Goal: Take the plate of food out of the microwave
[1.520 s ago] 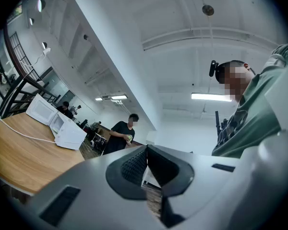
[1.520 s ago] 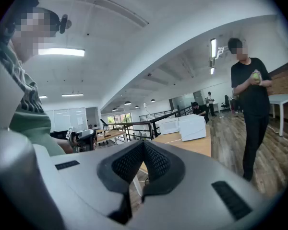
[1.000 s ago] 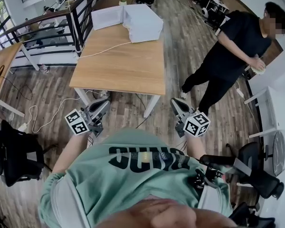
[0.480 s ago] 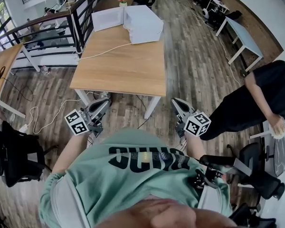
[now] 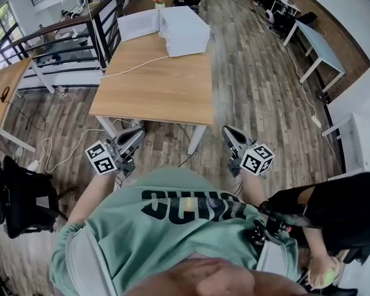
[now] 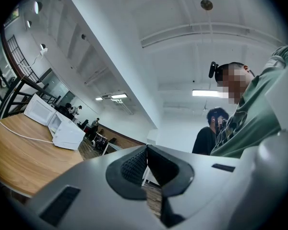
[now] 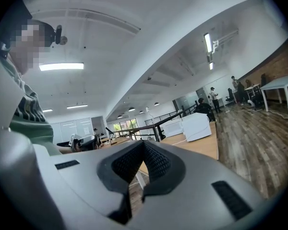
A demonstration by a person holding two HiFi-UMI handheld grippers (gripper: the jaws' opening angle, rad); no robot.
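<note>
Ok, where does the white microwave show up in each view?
Head view: top centre, the microwave stands at the far end of the wooden table.
Left gripper view: middle left, on the table's far end.
Right gripper view: right of centre, on the table.
Shared landmark: the wooden table, with the white cable lying on it.
</note>
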